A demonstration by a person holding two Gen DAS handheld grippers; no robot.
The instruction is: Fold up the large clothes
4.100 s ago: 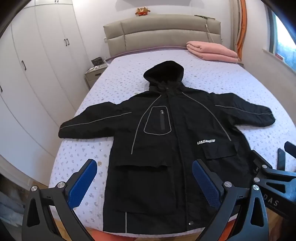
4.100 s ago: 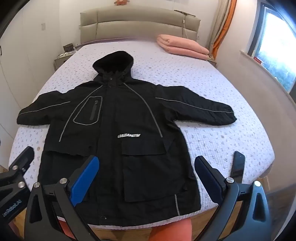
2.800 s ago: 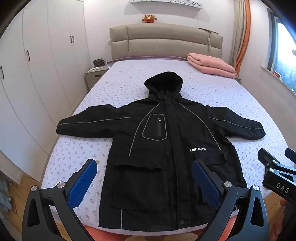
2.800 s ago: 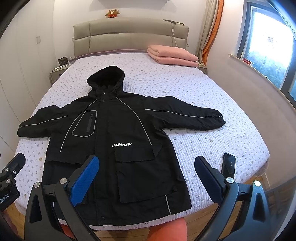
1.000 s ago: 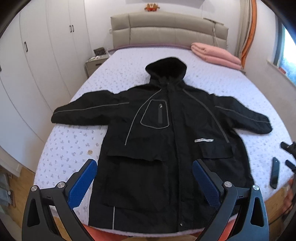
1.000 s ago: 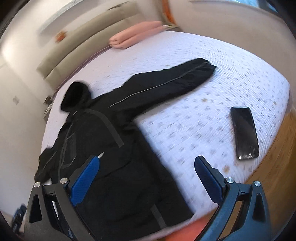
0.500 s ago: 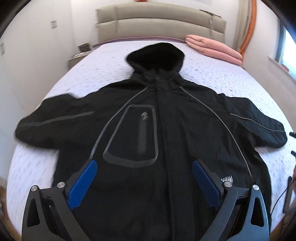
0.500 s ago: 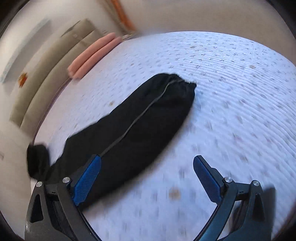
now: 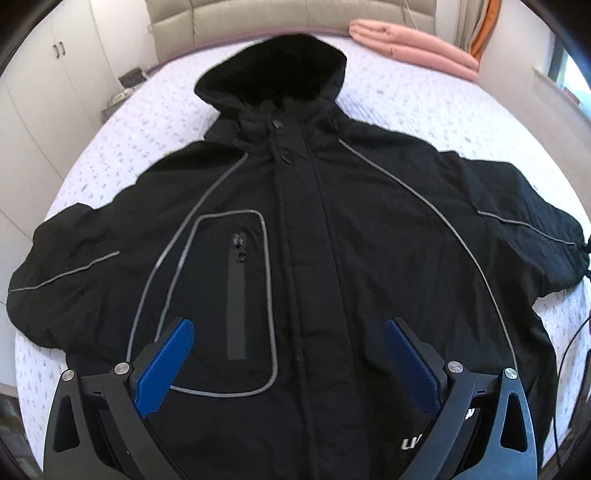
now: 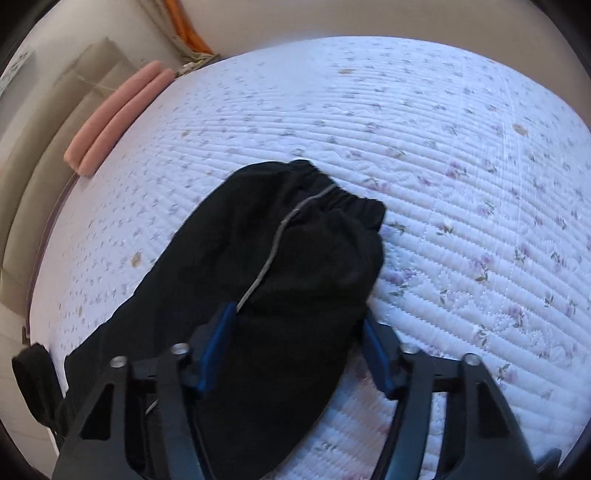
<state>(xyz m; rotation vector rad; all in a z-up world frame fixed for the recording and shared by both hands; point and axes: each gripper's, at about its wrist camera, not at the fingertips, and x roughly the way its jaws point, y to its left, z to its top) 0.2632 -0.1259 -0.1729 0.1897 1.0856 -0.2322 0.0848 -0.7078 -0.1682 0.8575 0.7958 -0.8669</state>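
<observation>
A black hooded jacket (image 9: 317, 236) with grey piping lies face up on the bed, sleeves spread out to both sides. My left gripper (image 9: 288, 350) is open and empty, hovering over the jacket's chest beside the zipped chest pocket (image 9: 236, 295). My right gripper (image 10: 295, 328) is low over the jacket's right sleeve (image 10: 288, 258), just short of its elastic cuff (image 10: 332, 195). Its blue pads (image 10: 218, 339) sit on either side of the sleeve, partly closed; I cannot tell if they pinch the fabric.
The bed has a white floral quilt (image 10: 461, 155). A folded pink blanket (image 9: 413, 48) lies near the beige headboard (image 9: 258, 14). White wardrobes (image 9: 40, 74) and a nightstand (image 9: 122, 96) stand to the left, and a window is on the right.
My left gripper moved forward and lower over the jacket's chest. My right gripper swung to the right sleeve, dropped close to it, and its jaws narrowed around the sleeve.
</observation>
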